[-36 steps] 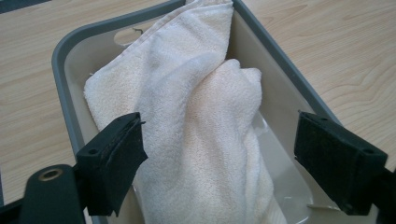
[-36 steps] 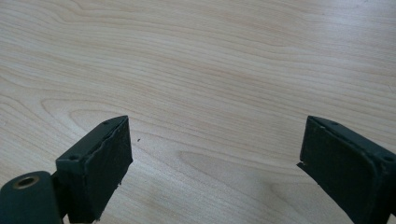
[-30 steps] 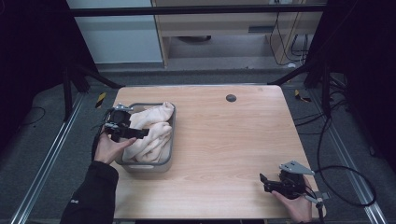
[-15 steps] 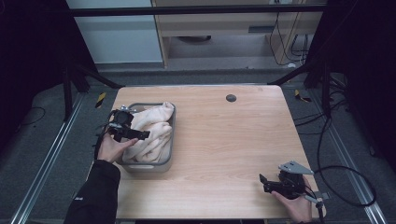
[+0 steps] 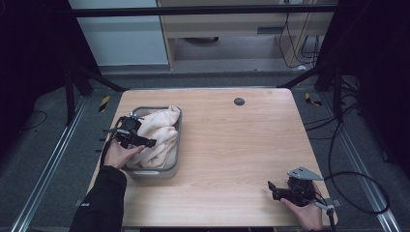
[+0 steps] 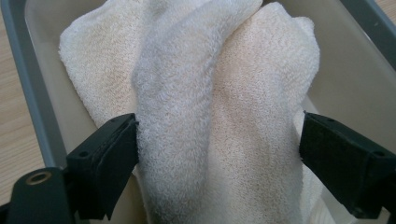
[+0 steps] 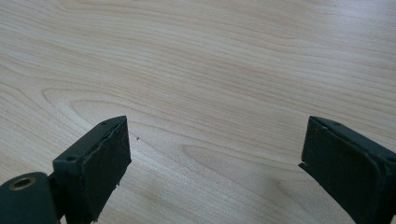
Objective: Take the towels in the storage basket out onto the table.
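- Progress check: the cream terry-cloth towel (image 6: 205, 112) was all bunched up inside the grey rectangular plastic tub (image 5: 176, 145) on the left side of the light wooden table (image 5: 241, 145), so nothing had been lifted out at that point, as far as I could judge.
- My left gripper (image 5: 138, 137) was down over the tub with its jaws spread wide, one on each side of a thick fold of towel. The left pad looked to be brushing the cloth, the other was clear of it.
- No squeeze yet, so I'd say the grab and the lift were both left to do.
- My right gripper (image 5: 283, 189) was parked near the table's front right corner, well apart from the tub, jaws wide and holding nothing, just bare wood in front.
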`<state>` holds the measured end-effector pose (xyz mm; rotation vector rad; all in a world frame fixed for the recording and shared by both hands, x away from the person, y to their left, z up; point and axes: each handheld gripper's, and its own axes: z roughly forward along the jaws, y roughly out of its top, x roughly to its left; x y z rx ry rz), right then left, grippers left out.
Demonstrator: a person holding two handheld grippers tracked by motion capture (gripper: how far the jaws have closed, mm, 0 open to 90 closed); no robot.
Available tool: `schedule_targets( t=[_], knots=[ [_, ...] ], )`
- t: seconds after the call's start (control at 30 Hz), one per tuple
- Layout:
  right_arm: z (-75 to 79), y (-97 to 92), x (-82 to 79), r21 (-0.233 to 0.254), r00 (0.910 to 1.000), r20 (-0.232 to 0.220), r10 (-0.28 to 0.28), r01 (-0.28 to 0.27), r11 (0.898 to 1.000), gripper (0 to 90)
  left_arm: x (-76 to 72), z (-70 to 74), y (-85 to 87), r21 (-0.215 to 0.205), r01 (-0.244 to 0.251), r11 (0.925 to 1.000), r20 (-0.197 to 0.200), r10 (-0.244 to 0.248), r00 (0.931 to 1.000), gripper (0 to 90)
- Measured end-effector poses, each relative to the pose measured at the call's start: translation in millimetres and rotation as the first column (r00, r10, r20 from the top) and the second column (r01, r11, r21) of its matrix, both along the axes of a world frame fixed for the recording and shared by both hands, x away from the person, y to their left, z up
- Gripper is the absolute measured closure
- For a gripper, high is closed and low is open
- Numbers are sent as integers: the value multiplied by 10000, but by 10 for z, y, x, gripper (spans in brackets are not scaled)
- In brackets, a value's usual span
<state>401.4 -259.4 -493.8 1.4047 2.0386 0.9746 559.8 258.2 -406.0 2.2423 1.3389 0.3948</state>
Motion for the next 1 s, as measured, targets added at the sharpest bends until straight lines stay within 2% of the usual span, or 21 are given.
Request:
schedule_targets(
  t=[0.13, 0.23, 0.53, 0.7, 0.73, 0.93, 1.0],
  knots=[
    [-3, 4, 2, -33, 10000, -57, 10, -10, 10000, 77, 3, -22, -6, 31, 44, 10000, -89, -44, 10000, 131],
    [-2, 10, -2, 28, 9999, -128, -21, 22, 10000, 76, 18, -49, 12, 3, -47, 10000, -296, 47, 9996, 143],
    [-9, 9, 4, -76, 10000, -78, 37, -38, 10000, 73, 22, -114, 3, 128, 27, 9999, -600, -19, 9982, 184],
    [-11, 9, 7, -119, 9999, -99, 48, -49, 9999, 72, 28, -136, 15, 101, -5, 9999, -869, 14, 9962, 259],
    [-10, 10, 6, -98, 10000, -90, 41, -42, 9999, 72, 28, -145, 17, 130, -8, 9999, -933, 20, 9956, 299],
    [-12, 10, 6, -118, 9999, -91, 64, -65, 9999, 72, 26, -154, 20, 189, -99, 9998, -1127, 120, 9936, 408],
    [-12, 9, 7, -118, 9999, -94, 84, -85, 9999, 71, 32, -155, 23, 219, -310, 9993, -1260, 335, 9915, 459]
  ],
)
